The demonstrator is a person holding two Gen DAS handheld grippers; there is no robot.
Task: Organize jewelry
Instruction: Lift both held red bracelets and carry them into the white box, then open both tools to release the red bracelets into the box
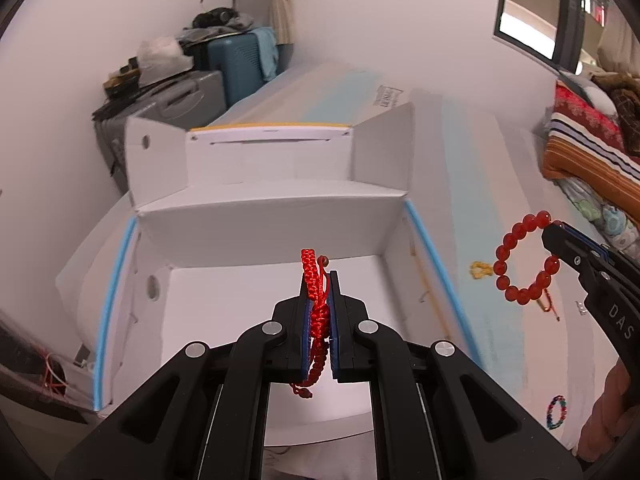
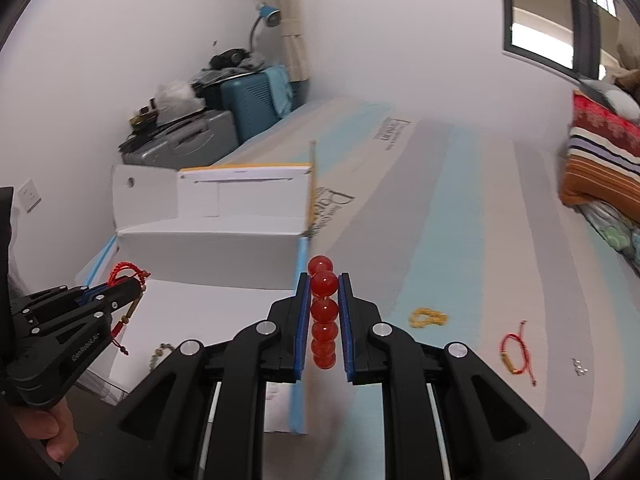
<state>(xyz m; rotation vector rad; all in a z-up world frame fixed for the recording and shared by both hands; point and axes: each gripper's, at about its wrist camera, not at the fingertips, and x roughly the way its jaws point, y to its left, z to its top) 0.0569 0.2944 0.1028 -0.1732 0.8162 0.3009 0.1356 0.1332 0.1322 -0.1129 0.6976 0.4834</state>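
Note:
My left gripper [image 1: 320, 292] is shut on a red braided cord bracelet [image 1: 316, 300] and holds it above the open white cardboard box [image 1: 256, 276]. It also shows in the right wrist view [image 2: 134, 280] at the left, over the box [image 2: 208, 236]. My right gripper [image 2: 324, 284] is shut on a red bead bracelet [image 2: 323, 312], held above the bed just right of the box. In the left wrist view the bead bracelet [image 1: 520, 260] hangs from the right gripper [image 1: 554, 228].
On the striped mattress lie a yellow bracelet [image 2: 427, 317], a thin red cord bracelet [image 2: 514, 346], small silver studs [image 2: 579, 366] and a multicoloured bead bracelet [image 1: 557, 411]. A greenish bracelet [image 2: 158, 354] lies in the box. Folded blankets [image 2: 600, 160] sit at the right, suitcases [image 2: 224, 120] behind.

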